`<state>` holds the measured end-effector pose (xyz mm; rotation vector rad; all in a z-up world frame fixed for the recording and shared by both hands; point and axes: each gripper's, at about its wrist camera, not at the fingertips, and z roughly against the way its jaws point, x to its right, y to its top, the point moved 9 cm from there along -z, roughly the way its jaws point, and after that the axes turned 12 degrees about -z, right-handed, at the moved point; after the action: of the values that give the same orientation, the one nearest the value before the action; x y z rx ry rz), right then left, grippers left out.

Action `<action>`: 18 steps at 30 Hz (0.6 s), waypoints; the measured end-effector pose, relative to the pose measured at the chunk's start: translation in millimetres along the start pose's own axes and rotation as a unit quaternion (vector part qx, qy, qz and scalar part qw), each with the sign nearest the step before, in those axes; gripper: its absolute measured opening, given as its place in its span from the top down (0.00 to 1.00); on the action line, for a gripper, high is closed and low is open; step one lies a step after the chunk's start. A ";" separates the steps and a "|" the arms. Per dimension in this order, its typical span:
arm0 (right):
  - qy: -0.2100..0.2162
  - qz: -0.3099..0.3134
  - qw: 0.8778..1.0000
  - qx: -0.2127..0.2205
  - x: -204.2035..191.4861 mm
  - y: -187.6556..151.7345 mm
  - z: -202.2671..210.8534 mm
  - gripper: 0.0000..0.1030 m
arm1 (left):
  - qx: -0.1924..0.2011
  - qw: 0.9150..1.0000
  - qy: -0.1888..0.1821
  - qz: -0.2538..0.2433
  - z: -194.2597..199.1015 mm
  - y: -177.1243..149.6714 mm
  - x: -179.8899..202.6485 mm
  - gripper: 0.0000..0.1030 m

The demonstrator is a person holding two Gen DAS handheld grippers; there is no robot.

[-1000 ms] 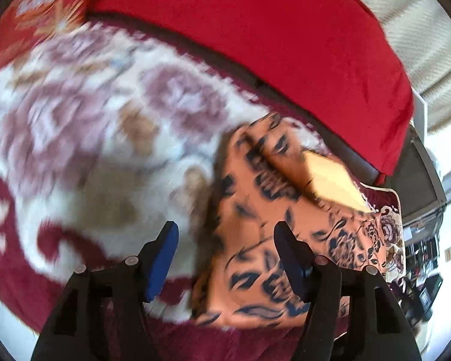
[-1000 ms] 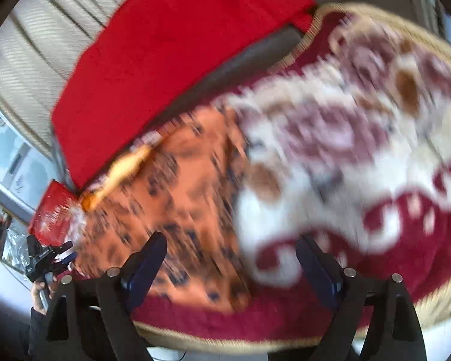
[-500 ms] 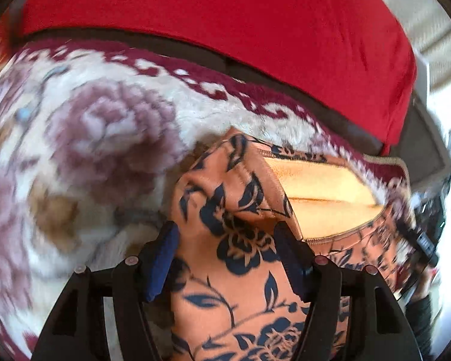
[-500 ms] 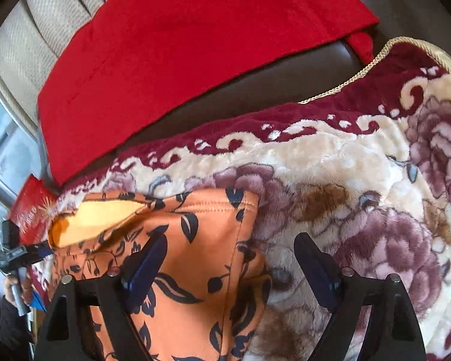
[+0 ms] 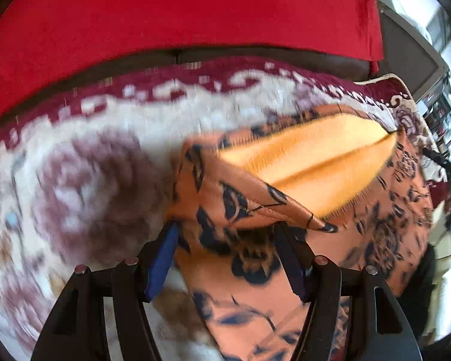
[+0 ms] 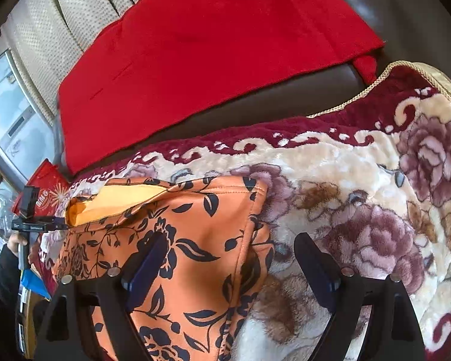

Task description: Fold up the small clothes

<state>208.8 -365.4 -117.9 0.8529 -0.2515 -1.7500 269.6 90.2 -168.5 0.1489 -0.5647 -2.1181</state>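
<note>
Left wrist view: the orange, navy-flowered fabric garment (image 5: 360, 225) is seen on the plush floral blanket (image 5: 75, 186), its corner between the left gripper (image 5: 225, 255)'s parted fingers. Right wrist view: the right gripper (image 6: 225, 266), spread wide, straddles the garment's edge; one-sided closing could skew the fold.

A garment (image 6: 195, 240) is lying on a blanket (image 6: 360, 186), toward its left side. Behind the blanket, a cloth (image 6: 201, 51) is draping over a sofa back (image 6: 270, 102). Both grippers are reaching over the garment's near corners, the left gripper (image 5: 228, 258) straddling a raised fold.
</note>
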 end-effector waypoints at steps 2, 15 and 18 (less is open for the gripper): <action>0.002 0.001 1.000 0.003 -2.3 -0.9 -0.5 0.15 | 0.024 0.999 0.001 0.022 -0.3 15.1 -10.0 0.59; 0.034 0.029 0.999 -0.008 -37.4 -5.3 0.7 0.14 | 0.113 0.981 -0.023 0.158 21.1 4.4 -48.0 0.32; 0.018 0.086 0.996 -0.009 -50.2 -4.5 -7.7 0.14 | 0.116 0.987 -0.028 0.104 32.0 4.3 -31.6 0.29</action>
<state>216.5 -316.6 -105.0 0.8242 -0.2770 -1.5733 281.2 124.4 -141.5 0.1536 -0.8242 -1.8547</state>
